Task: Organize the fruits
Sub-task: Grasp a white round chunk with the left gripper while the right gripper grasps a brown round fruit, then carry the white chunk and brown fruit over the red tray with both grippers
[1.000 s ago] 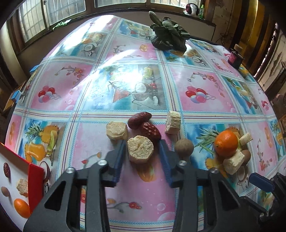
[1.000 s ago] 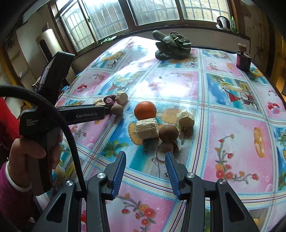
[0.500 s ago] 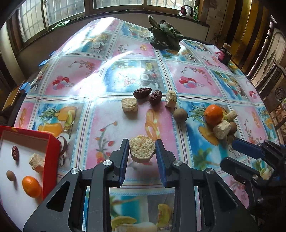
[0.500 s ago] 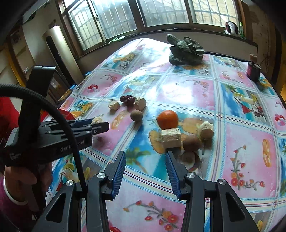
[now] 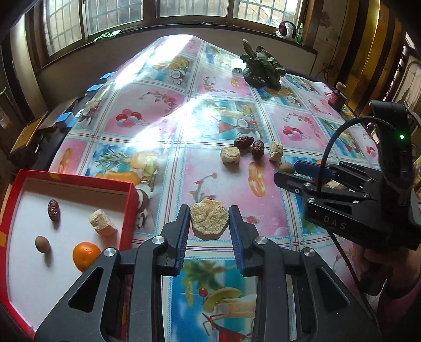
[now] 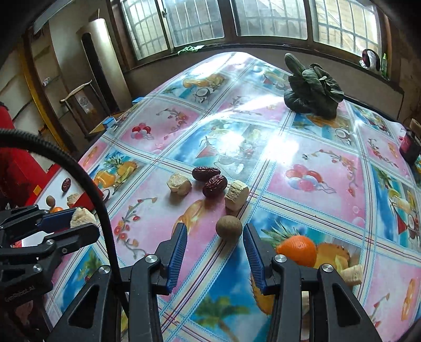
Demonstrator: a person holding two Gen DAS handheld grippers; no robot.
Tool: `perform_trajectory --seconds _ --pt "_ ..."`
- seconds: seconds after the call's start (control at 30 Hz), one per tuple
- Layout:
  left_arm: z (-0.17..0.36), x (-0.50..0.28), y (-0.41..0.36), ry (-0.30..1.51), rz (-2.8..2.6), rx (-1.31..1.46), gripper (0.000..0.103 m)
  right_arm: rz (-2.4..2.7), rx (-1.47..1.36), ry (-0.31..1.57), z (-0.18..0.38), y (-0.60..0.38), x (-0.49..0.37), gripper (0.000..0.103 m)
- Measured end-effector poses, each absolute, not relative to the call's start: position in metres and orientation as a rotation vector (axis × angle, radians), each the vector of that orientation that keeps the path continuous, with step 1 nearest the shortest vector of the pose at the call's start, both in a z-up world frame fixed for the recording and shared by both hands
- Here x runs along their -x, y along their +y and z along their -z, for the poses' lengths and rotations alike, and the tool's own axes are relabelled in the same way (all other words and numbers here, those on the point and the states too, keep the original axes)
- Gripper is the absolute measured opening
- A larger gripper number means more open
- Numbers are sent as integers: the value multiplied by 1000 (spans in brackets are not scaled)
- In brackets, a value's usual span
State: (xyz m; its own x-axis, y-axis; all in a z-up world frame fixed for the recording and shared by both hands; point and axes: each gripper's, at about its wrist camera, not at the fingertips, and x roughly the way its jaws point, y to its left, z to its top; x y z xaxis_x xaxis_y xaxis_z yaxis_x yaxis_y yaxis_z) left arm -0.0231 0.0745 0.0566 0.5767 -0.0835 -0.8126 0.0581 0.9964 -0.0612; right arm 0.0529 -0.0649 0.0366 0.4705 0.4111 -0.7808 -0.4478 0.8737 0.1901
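The left hand-held gripper pinches a pale chunk at centre frame, clear of the bench, presumably bound for the red box lower left, while the right hand-held gripper, jaws apart and empty, frames a brown fruit.

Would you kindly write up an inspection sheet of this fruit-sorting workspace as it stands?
Surface: table under glossy fruit-print cloth, sun glare.
Job's things: red tray holds a date, pale chunk, brown ball and orange; on the cloth, two dates, pale chunks, a brown ball, another orange.
Clutter: leafy greens, dark jar.
Grippers: left gripper shut on a pale chunk; right gripper open around the brown ball.
Cables: black cable on the left gripper.
Surroundings: barred windows.
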Motion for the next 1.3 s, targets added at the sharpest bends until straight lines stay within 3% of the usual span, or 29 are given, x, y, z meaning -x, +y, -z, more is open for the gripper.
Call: perform_trajectory --seconds 0.13,1.3 --pt "-58 26 83 947 64 30 29 -509 96 981 -25 -58 -61 22" --pt "-85 114 149 873 -88 45 29 -627 -49 848 -76 -30 73 22"
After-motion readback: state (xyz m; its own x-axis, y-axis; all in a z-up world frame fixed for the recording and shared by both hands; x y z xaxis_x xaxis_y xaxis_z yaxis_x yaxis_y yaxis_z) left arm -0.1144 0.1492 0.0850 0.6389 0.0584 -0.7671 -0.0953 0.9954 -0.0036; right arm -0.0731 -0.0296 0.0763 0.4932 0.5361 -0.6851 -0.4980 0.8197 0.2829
